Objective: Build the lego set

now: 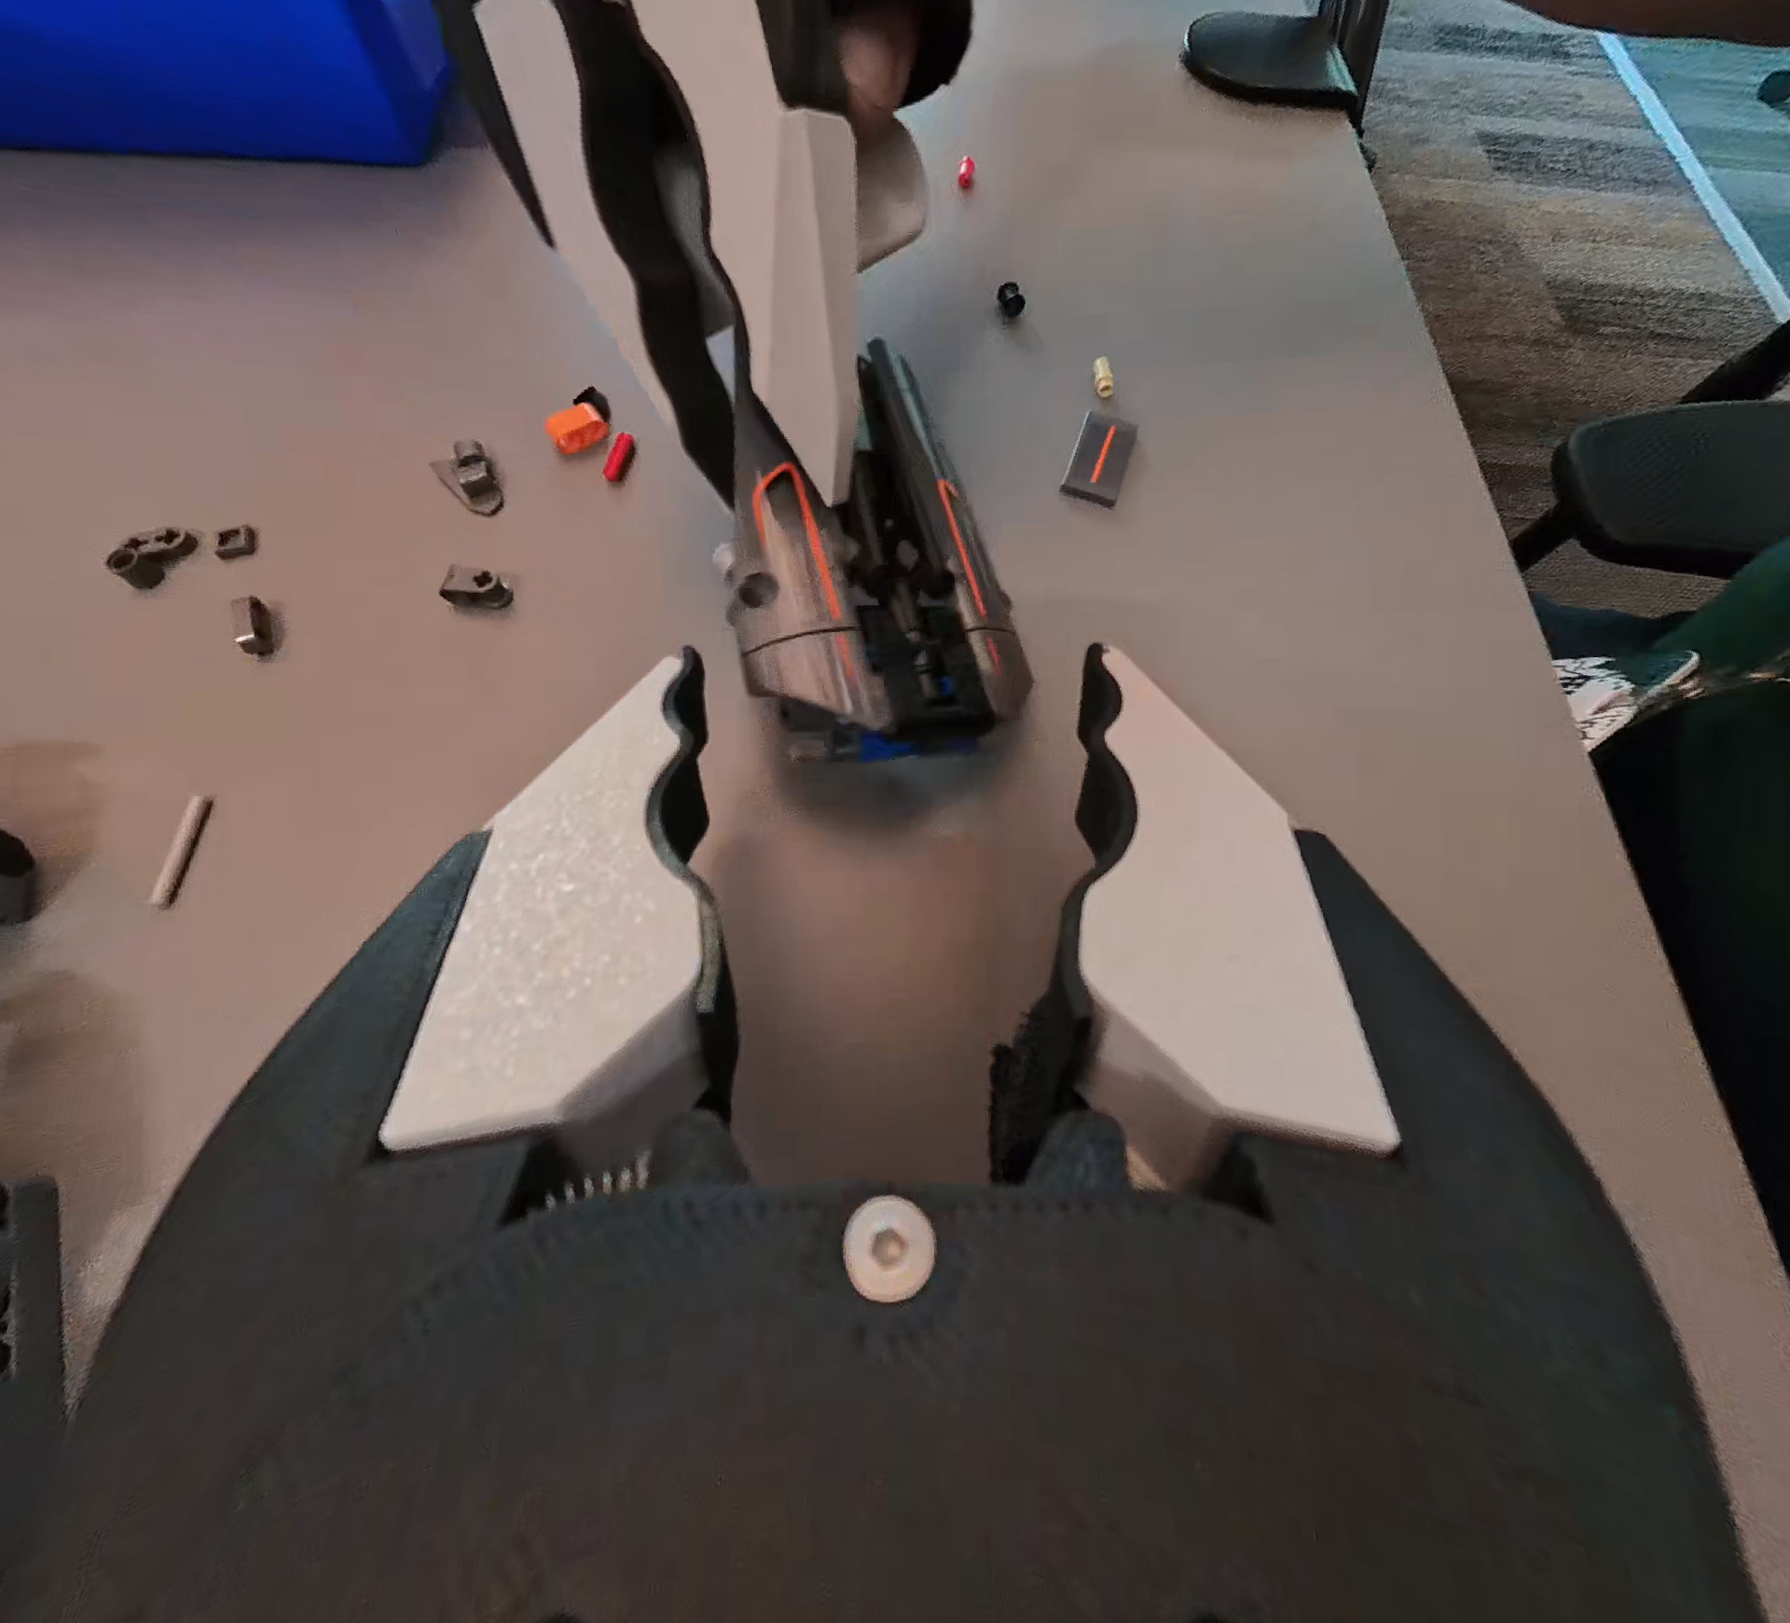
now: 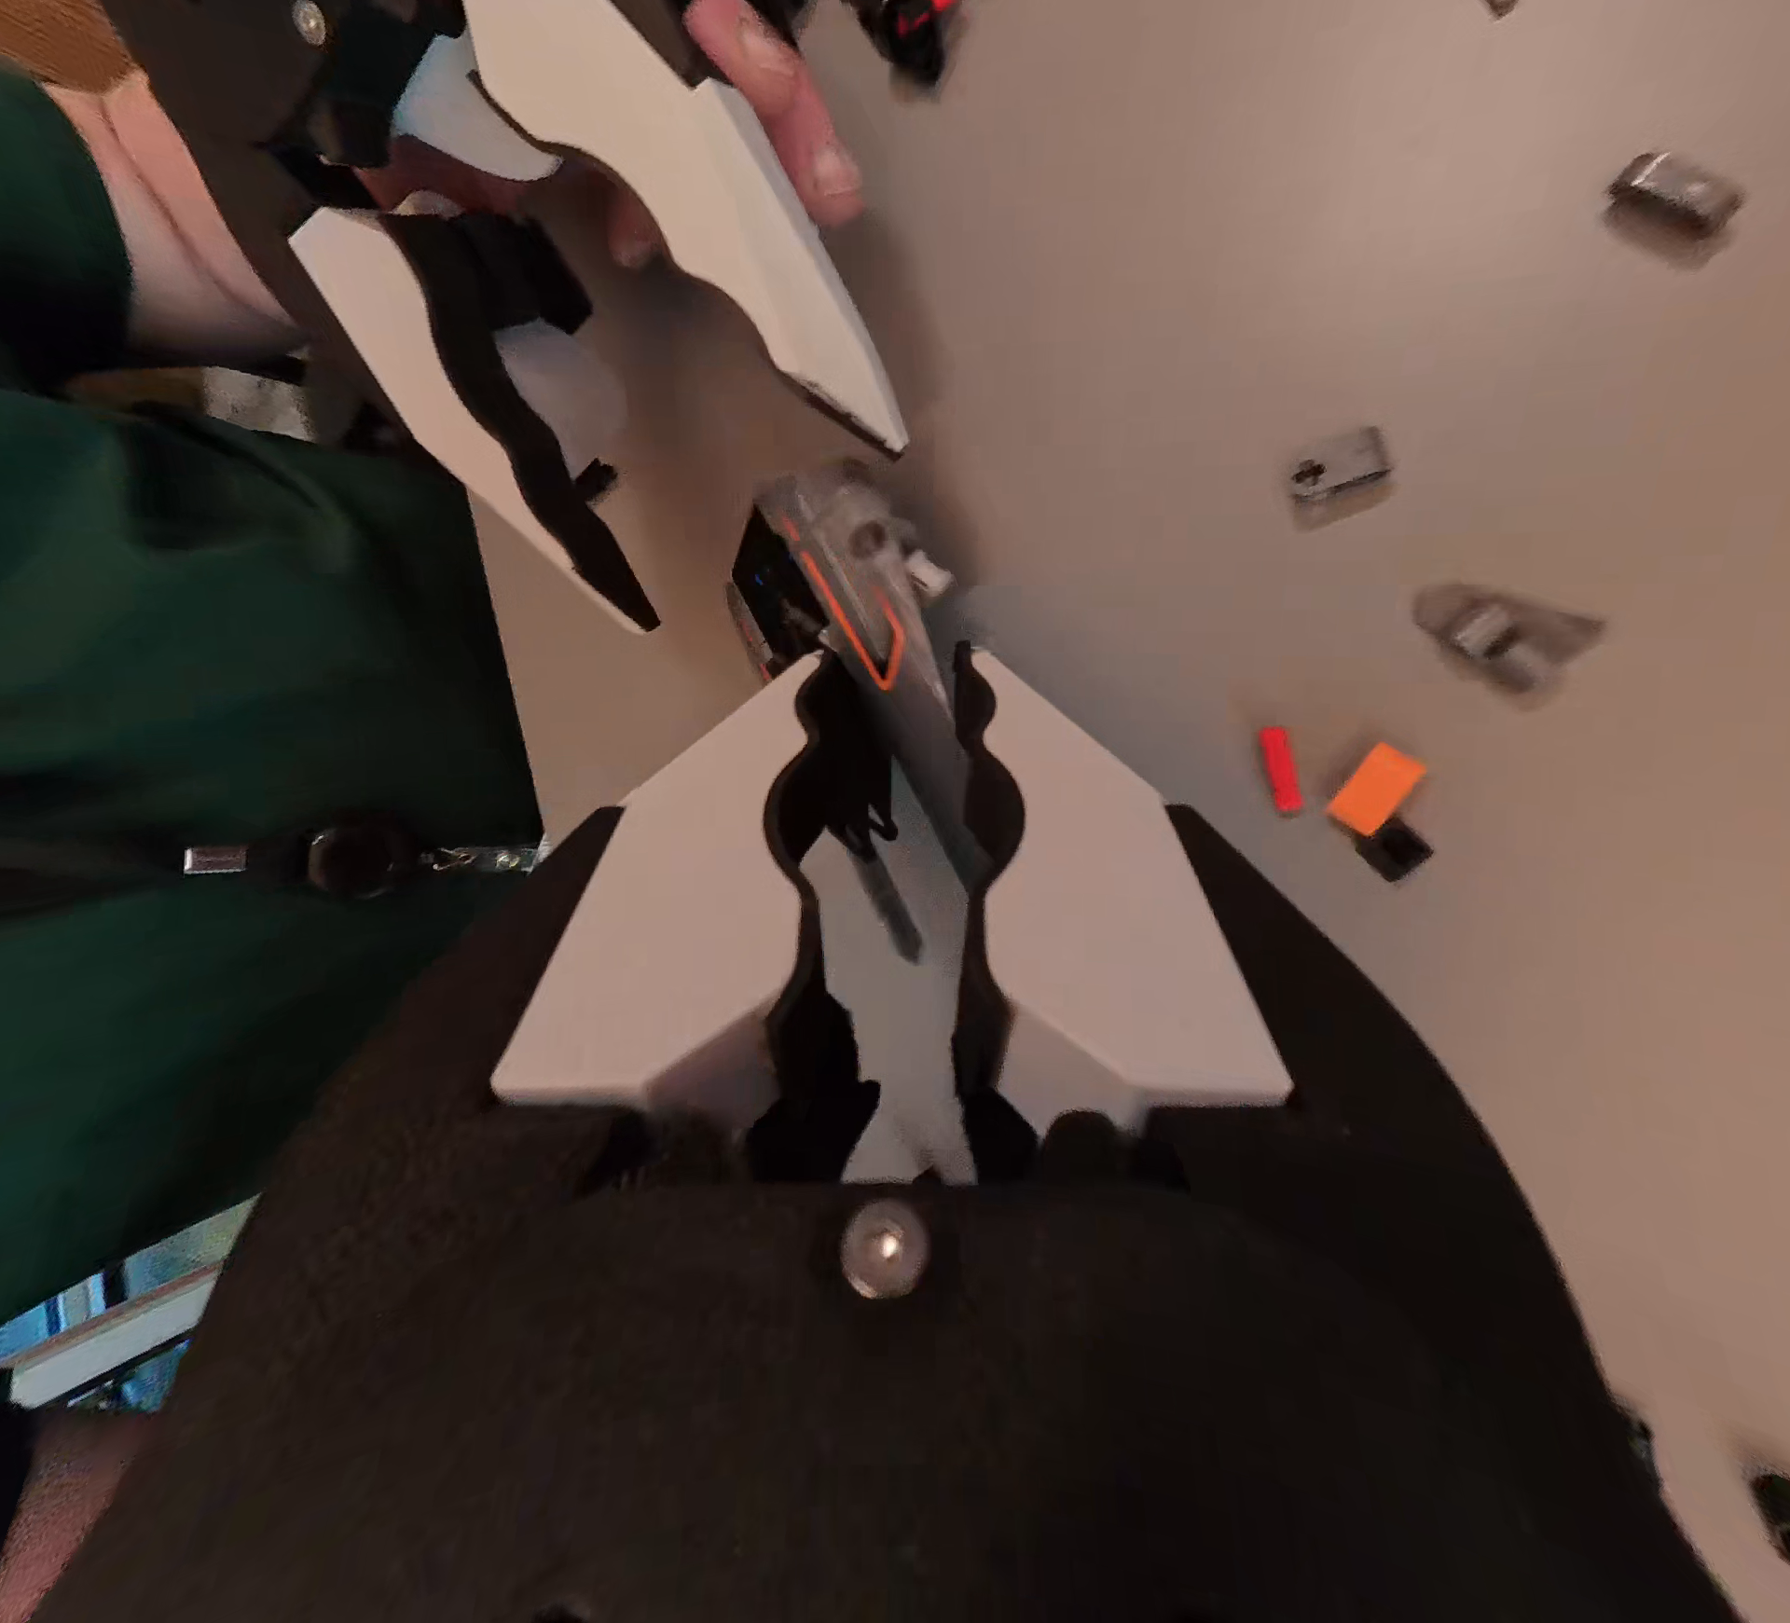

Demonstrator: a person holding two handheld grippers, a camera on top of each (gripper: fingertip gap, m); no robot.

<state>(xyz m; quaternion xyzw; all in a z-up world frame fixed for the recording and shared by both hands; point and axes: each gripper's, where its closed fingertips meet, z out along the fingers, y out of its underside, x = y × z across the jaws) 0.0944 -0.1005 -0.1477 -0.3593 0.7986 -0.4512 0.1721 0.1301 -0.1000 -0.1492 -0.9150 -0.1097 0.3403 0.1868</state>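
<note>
Grey with orange stripes, the half-built lego model (image 1: 872,589) hangs tilted just above the table (image 1: 1211,608), clamped at its far end by the right gripper (image 2: 886,666). The left gripper (image 1: 891,676) waits just before the model's near end, fingers (image 1: 581,879) apart. Best to close squarely on that end and steady the model before adding any loose piece (image 1: 576,426).

Right tongs (image 2: 886,666) grip the dark orange-striped lego model (image 2: 862,608); left tongs (image 2: 775,535) gape beside it.
</note>
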